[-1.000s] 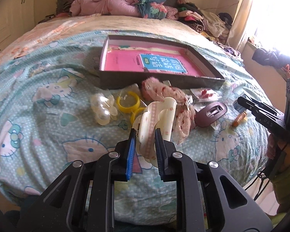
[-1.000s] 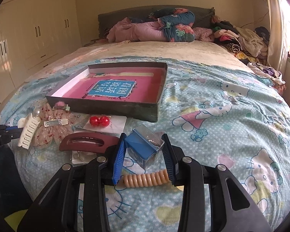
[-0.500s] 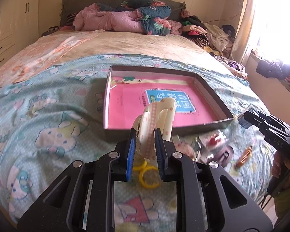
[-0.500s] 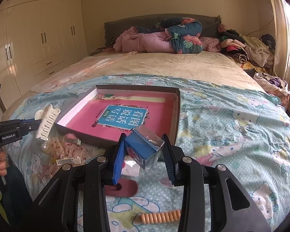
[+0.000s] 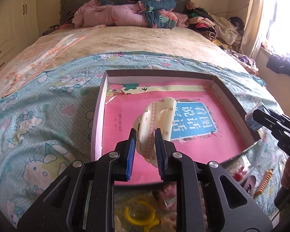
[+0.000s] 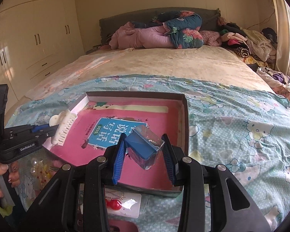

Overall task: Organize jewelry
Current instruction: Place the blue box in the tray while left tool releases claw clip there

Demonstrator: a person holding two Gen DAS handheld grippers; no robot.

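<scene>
Left wrist view: a cream hair claw clip (image 5: pixel 154 129), stiff, light plastic, is pinched by narrowed jaws above the pink-lined box (image 5: pixel 99 116). The clear-topped blue case (image 6: pixel 144 147), probably slippery, is clamped across its sides over the same box.

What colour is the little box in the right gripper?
Blue inside a clear plastic case, held by the right hand-held gripper; the right wrist view shows it best.

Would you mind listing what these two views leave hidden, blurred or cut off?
- Left wrist view: the yellow rings are blurred and partly covered by the left claw.
- Left wrist view: the lower part of the cream hair clip hides between the claw's pads.
- Right wrist view: the contents of the clear blue box are too small to identify.
- Right wrist view: the maroon clip is cut off by the bottom edge.
</scene>
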